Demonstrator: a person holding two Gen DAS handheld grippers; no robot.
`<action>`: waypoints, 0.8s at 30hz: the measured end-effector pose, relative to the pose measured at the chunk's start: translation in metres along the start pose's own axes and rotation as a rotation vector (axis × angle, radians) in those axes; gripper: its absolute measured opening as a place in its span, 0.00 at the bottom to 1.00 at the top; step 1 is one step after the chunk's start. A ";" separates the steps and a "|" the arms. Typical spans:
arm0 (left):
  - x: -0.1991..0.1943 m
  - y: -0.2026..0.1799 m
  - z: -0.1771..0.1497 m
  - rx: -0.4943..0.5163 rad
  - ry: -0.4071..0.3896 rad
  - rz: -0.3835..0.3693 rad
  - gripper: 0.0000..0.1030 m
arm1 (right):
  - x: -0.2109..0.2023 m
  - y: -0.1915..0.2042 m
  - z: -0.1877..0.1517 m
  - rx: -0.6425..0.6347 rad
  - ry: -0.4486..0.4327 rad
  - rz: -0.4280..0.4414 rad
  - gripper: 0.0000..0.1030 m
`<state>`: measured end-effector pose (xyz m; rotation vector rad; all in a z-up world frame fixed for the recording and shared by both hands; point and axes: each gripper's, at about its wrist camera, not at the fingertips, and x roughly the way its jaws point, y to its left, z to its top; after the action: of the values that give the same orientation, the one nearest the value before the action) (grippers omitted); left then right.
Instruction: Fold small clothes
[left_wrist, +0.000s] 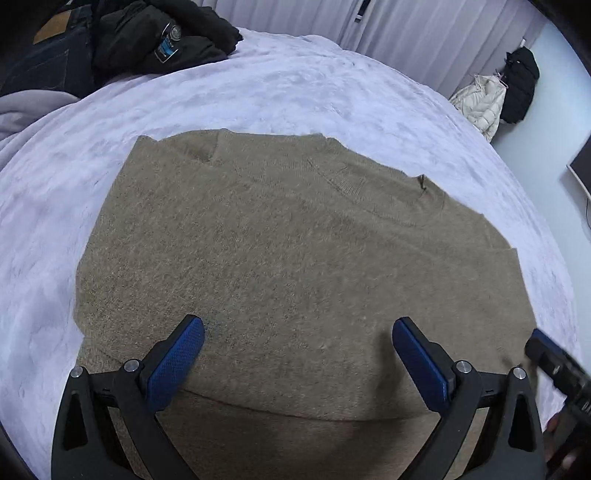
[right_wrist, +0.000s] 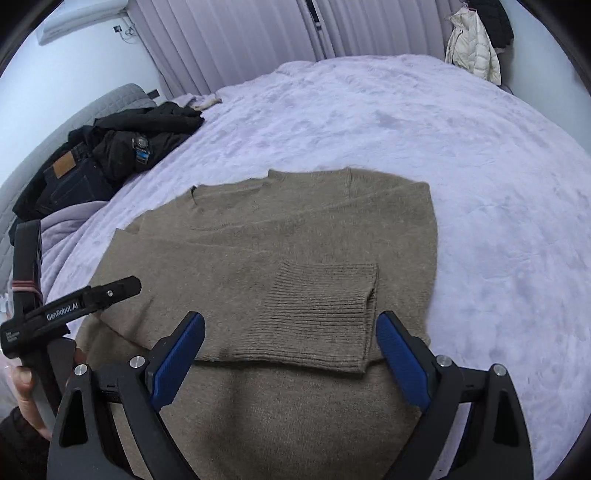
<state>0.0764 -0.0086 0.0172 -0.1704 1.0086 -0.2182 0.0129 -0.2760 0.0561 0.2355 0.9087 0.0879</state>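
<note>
A tan knit sweater (left_wrist: 280, 258) lies flat on the bed with its sleeves folded in over the body. It also shows in the right wrist view (right_wrist: 266, 243), where a ribbed cuff (right_wrist: 317, 310) lies across the body. My left gripper (left_wrist: 297, 332) is open and empty, hovering over the near part of the sweater. My right gripper (right_wrist: 290, 332) is open and empty, just above the ribbed cuff. The left gripper also shows at the left of the right wrist view (right_wrist: 74, 302), held in a hand.
The bed is covered by a fuzzy lavender blanket (left_wrist: 258, 92). A pile of dark clothes and jeans (right_wrist: 110, 155) sits at the bed's far left. Jackets (right_wrist: 472, 40) hang by the curtain. A screen (left_wrist: 581, 166) stands at the right wall.
</note>
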 end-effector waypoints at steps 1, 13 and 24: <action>0.001 -0.003 -0.006 0.042 -0.022 0.016 0.99 | 0.000 0.000 0.001 0.005 -0.002 -0.015 0.87; 0.002 -0.009 -0.022 0.112 -0.109 0.079 1.00 | 0.012 -0.005 0.003 -0.067 -0.018 -0.093 0.81; 0.002 -0.007 -0.021 0.105 -0.111 0.068 0.99 | 0.004 0.000 0.012 -0.056 -0.072 -0.184 0.04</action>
<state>0.0587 -0.0171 0.0062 -0.0515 0.8893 -0.1971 0.0248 -0.2773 0.0606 0.1014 0.8514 -0.0645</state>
